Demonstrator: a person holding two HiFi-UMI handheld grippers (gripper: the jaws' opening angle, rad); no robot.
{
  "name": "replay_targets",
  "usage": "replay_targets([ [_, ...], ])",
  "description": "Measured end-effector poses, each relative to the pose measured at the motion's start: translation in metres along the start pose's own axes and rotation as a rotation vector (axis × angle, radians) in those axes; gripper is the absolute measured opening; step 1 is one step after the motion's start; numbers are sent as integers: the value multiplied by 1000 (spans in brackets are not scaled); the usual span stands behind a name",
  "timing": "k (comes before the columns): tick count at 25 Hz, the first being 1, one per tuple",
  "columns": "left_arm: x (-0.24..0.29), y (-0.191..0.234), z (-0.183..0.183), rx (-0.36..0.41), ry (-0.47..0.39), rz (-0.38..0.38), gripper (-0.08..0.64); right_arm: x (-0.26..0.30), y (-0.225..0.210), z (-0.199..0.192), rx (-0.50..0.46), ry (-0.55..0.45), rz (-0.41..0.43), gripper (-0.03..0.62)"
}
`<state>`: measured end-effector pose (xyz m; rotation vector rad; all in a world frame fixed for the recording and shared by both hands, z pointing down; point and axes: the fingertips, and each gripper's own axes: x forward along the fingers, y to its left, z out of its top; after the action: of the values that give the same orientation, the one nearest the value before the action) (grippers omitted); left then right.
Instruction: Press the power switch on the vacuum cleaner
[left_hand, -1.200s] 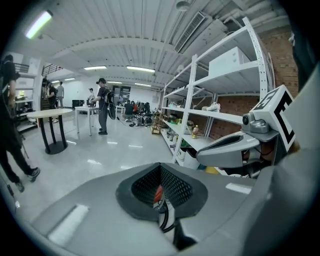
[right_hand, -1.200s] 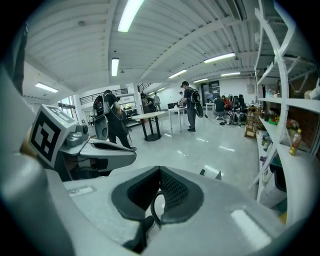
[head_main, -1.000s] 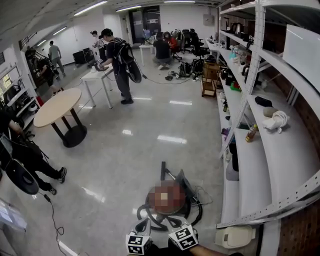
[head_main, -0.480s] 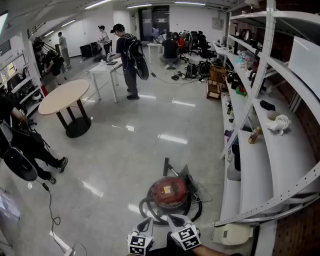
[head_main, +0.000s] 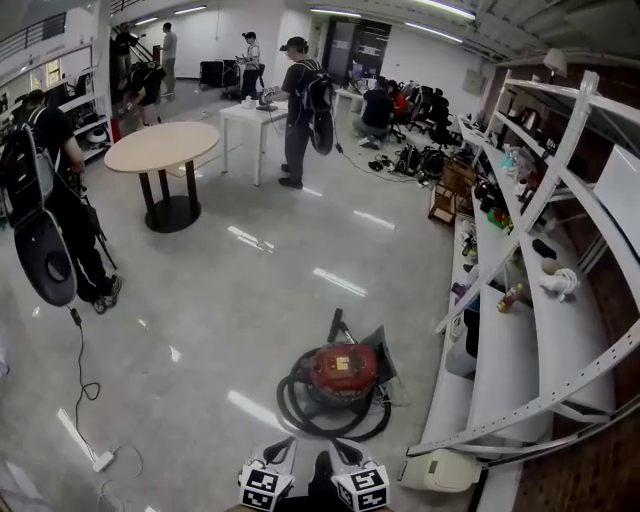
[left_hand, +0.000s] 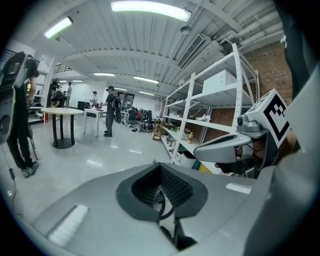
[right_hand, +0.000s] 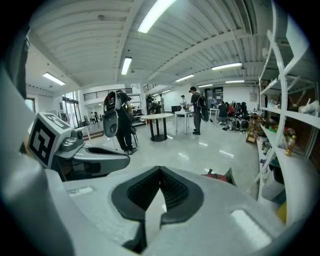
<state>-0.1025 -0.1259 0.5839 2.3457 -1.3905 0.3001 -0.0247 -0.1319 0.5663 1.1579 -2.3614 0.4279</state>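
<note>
Well, left gripper (head_main: 287, 445) and right gripper (head_main: 338, 447) are both closed, empty; reach ahead to the round red vacuum cleaner (head_main: 340, 368), press softly.

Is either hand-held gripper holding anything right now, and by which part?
Nothing is held. The left hand-held gripper and the right hand-held gripper both have jaws together with nothing between them; the red vacuum cleaner sits on the floor ahead.

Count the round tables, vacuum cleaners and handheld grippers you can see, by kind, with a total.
Round tan-topped table: 1
Red canister vacuum cleaner: 1
Handheld grippers: 2 (left gripper, right gripper)
Total: 4
</note>
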Motion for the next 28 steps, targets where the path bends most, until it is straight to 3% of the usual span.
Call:
replay_targets([
  [9, -67, -19, -31, -19, -1, -49, 15, -39, 57, -31, -2, 23, -37, -8],
  [18, -94, -56, -23, -6, -24, -90, 15, -89, 55, -42, 33, -5, -101, -8],
  [23, -100, -77, -29, 18, -19, -72, 15, -116, 50, -55, 42, -33, -104, -8],
  [28, -106, -126, -37, 36, -6, -77, 15, -145, 45, -68, 40, -57, -100, -8],
])
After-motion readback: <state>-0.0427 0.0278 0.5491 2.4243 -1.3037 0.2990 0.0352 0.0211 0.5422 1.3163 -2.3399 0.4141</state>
